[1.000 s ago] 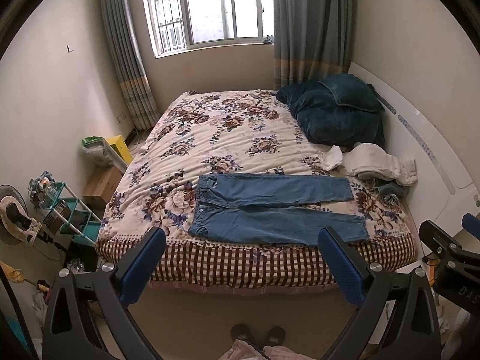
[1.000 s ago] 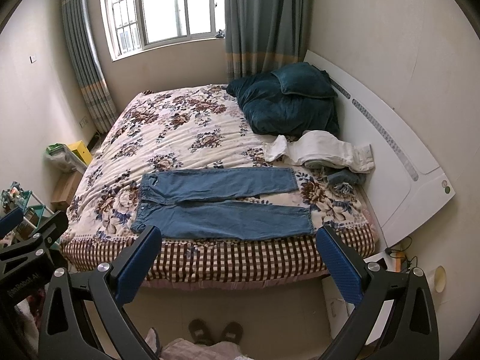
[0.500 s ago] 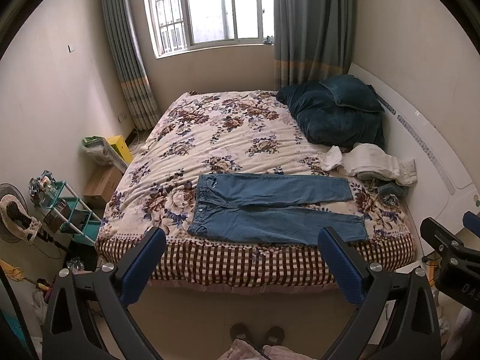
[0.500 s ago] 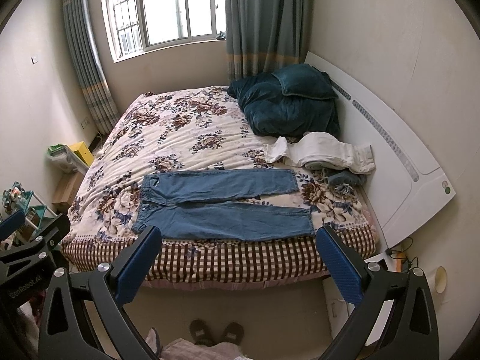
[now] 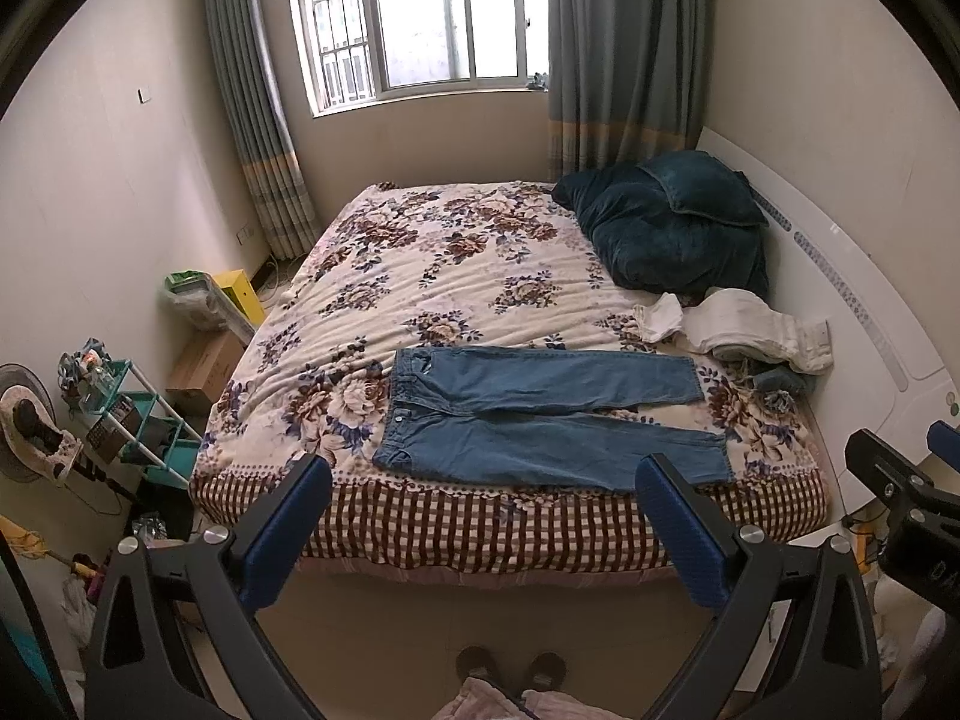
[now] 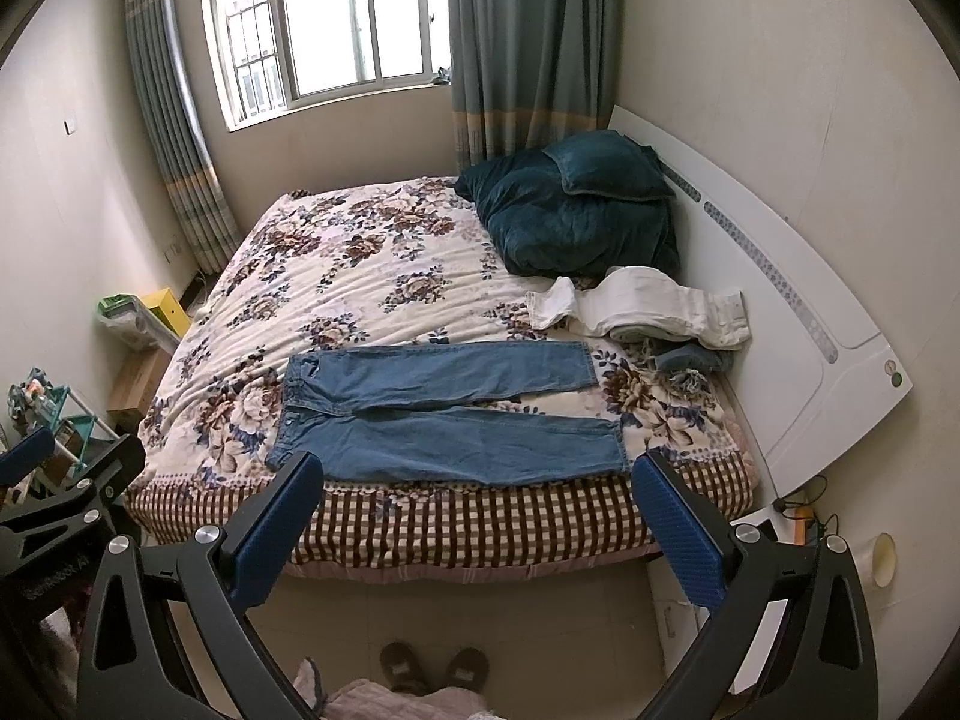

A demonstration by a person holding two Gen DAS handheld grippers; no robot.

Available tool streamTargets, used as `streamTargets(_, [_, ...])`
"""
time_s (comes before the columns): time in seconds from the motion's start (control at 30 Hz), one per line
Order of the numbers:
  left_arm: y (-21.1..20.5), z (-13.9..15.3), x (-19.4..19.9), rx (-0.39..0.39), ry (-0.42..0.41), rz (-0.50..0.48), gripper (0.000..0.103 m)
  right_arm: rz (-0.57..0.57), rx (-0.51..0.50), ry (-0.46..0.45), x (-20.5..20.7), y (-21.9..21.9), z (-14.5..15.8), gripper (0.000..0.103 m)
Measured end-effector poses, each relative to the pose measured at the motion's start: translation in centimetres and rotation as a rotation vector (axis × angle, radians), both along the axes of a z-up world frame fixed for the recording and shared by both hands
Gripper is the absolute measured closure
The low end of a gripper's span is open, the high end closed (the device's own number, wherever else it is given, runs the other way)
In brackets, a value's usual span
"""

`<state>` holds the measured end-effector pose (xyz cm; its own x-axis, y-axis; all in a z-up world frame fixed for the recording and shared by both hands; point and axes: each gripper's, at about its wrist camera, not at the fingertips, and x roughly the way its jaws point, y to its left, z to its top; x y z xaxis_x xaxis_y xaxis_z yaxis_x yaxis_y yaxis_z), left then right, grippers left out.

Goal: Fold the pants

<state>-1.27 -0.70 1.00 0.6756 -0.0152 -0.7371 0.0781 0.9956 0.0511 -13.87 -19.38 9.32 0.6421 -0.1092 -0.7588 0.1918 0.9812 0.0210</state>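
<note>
Two views, jeans (image 5: pixel 540 414) flat on bed (image 5: pixel 432 276), paper cup (image 6: pixel 883 558) only in right

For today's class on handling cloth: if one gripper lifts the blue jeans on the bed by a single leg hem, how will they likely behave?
The blue jeans lie flat with soft creases, so they will probably drape and sag rather than hold shape. Denim looks thick, so likely fairly heavy for cloth. On the fuzzy floral blanket they would probably drag rather than slide.

Bed (image 5: pixel 432 276), floral cover with checked border: blue jeans (image 5: pixel 540 414) spread flat near front edge; dark teal quilt (image 5: pixel 666 228) heaped by headboard; white garments (image 5: pixel 750 330) bunched beside it.
</note>
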Motion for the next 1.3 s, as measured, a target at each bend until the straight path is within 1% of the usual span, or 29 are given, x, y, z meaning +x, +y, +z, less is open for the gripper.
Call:
streamTargets(0.23, [-1.0,0.0,-0.4,0.001,-0.004,0.005,0.0,0.001,0.002,-0.003,0.2,0.0,0.4,0.0])
streamTargets(0.33, [-0.8,0.0,-0.4,-0.001,-0.004,0.005,0.0,0.001,0.003,-0.004,0.1,-0.1,0.3,0.0])
streamTargets(0.5, [-1.9,0.1,-0.5,-0.006,0.001,0.016,0.0,0.006,0.002,0.002,0.4,-0.4,0.9,0.0])
streamTargets(0.7, [-2.2,-0.2,-0.1,-0.008,0.005,0.025,0.0,0.009,0.005,-0.001,0.2,-0.5,0.2,0.0])
streamTargets(0.83, [-2.1,-1.4,1.2,-0.012,0.011,0.052,0.0,0.0,0.005,-0.004,1.1,-0.5,-0.6,0.0])
streamTargets(0.9, [-1.8,-2.4,2.3,-0.015,0.017,0.064,0.0,-0.009,0.017,0.006,2.2,-0.5,-1.4,0.0])
streamTargets(0.97, [-1.6,-3.7,3.7,-0.003,0.026,0.085,0.0,-0.023,0.024,0.013,3.3,-0.8,-3.1,0.0])
streamTargets(1.03, [-1.5,-5.3,5.8,0.002,0.034,0.104,0.0,-0.034,0.028,0.028,5.3,-0.8,-4.9,0.0])
streamTargets(1.1, [-1.6,-7.6,9.0,0.022,0.061,0.113,0.0,-0.044,0.011,0.044,7.9,-1.3,-7.2,0.0])
streamTargets(1.13, [-1.8,-8.3,9.7,0.028,0.067,0.114,0.0,-0.04,0.001,0.056,9.4,-1.3,-8.4,0.0])
streamTargets(1.17, [-2.0,-9.7,11.8,0.041,0.077,0.112,0.0,-0.036,0.0,0.064,11.0,-1.2,-9.7,0.0])
streamTargets(1.3, [-2.5,-13.9,18.1,0.077,0.11,0.091,0.0,-0.045,0.014,0.124,17.8,-2.0,-15.0,0.0])
